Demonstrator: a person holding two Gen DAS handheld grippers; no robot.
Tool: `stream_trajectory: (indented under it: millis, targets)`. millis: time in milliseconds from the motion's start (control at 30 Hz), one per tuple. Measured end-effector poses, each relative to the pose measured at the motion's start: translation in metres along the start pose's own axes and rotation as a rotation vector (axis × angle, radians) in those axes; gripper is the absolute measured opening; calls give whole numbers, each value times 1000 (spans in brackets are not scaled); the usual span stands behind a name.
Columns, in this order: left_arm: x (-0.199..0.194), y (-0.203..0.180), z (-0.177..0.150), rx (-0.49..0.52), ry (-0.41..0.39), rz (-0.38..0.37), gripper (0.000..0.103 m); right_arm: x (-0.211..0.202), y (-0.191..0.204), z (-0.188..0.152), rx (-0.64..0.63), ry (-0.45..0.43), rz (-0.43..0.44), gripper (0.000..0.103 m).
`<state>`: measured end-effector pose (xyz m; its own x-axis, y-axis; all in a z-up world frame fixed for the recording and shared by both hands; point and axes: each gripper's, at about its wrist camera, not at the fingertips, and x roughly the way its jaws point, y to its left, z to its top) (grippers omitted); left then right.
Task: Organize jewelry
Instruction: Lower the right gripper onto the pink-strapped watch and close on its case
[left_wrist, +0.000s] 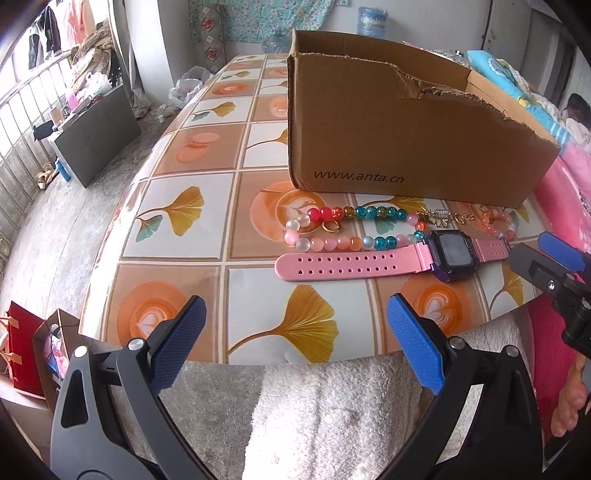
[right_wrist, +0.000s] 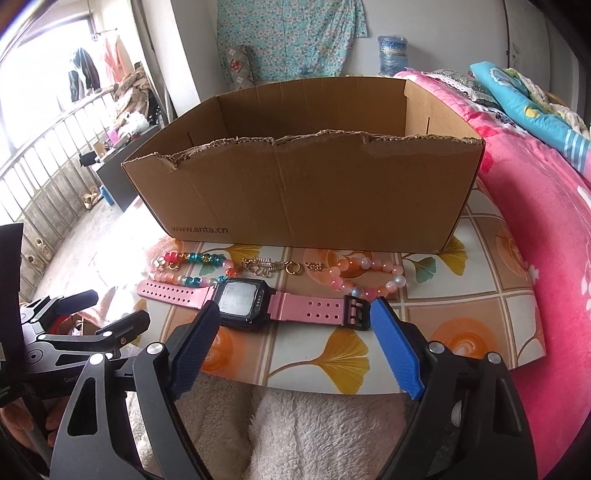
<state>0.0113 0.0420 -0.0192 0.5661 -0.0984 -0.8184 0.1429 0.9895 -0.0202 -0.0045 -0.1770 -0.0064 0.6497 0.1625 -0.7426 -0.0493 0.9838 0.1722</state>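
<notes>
A pink-strapped digital watch (left_wrist: 388, 258) (right_wrist: 255, 304) lies flat on the patterned table (left_wrist: 192, 155) in front of an open cardboard box (left_wrist: 406, 140) (right_wrist: 303, 184). Behind the watch lie a multicoloured bead bracelet (left_wrist: 354, 225) (right_wrist: 192, 269), a pink bead bracelet (left_wrist: 496, 223) (right_wrist: 365, 277), a gold ring (left_wrist: 330, 226) (right_wrist: 293, 268) and small gold pieces (left_wrist: 443, 218) (right_wrist: 260, 265). My left gripper (left_wrist: 295, 325) is open and empty at the table's near edge. My right gripper (right_wrist: 291, 325) is open and empty, its tips just short of the watch; it also shows in the left wrist view (left_wrist: 554, 258).
A pink flowered blanket (right_wrist: 535, 221) lies to the right of the table. White fleece (left_wrist: 332, 406) is under both grippers. Off the table's left edge are the floor, a dark cabinet (left_wrist: 96, 144), bags (left_wrist: 26, 350) and a railing.
</notes>
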Motion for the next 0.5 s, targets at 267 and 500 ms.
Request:
stream_trajectory:
  millis: [267, 500]
  targets:
    - [-2, 20, 2, -3, -69, -188, 95, 17, 15, 7, -54, 22, 129, 59]
    - [11, 29, 11, -77, -76, -253, 95, 38, 32, 3, -105, 66, 165, 52]
